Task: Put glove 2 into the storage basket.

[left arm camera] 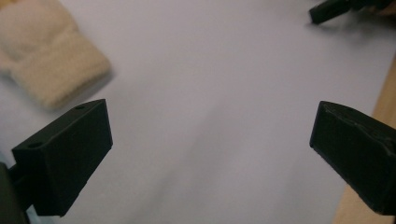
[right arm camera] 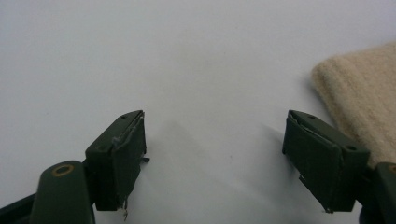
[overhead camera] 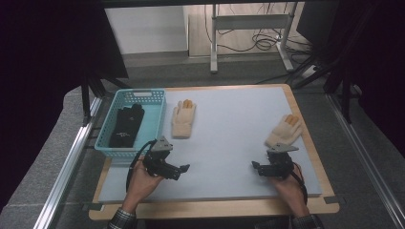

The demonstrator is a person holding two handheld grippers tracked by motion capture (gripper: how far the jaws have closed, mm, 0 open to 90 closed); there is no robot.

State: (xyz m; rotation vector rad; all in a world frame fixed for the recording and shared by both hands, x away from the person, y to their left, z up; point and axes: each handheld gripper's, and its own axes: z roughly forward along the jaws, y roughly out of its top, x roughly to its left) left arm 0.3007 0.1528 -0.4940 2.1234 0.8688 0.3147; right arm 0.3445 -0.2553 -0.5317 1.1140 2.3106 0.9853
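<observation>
Both grippers spread & empty, left gripper (overhead camera: 185, 168) lower left near cream glove (overhead camera: 183, 118) by basket (overhead camera: 155, 125), right gripper (overhead camera: 255, 165) below other glove (overhead camera: 284, 130): approach cuff low, pinch squarely.

Two cream knitted gloves with orange fingertips lie on the grey table mat, one (overhead camera: 184, 119) near the basket, the other (overhead camera: 284, 130) toward the right edge. One turquoise plastic basket (overhead camera: 155, 110) sits at the left. One dark glove (overhead camera: 127, 126) lies inside it. Two hand-held grippers are present, the left gripper (overhead camera: 184, 169) and the right gripper (overhead camera: 255, 166), each in one hand.
</observation>
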